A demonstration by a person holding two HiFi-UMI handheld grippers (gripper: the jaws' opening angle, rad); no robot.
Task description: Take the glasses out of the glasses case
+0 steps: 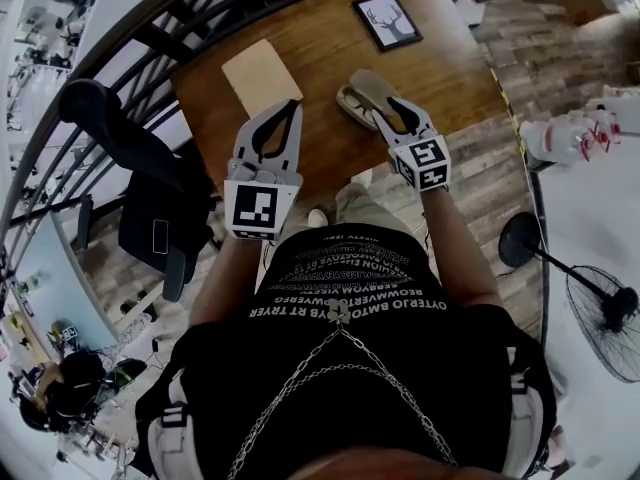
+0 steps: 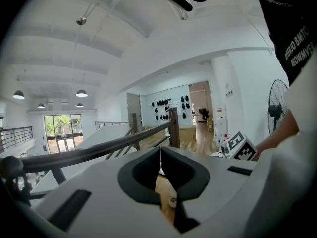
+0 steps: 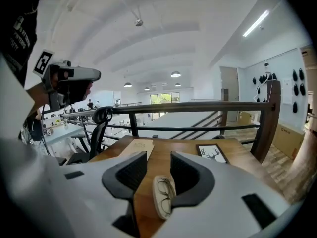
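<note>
Wooden table (image 1: 330, 58) beside a dark railing, open glasses case (image 1: 358, 96) near its front edge, glasses (image 3: 165, 191) lying inside, right gripper (image 3: 158, 157) over the case, fingers wide and empty, left gripper (image 1: 290, 105) fingers closed together, empty.

Bare tabletop (image 1: 330, 48) surrounds the glasses case (image 1: 358, 96); railing (image 3: 198, 106) blocks the far side.
</note>
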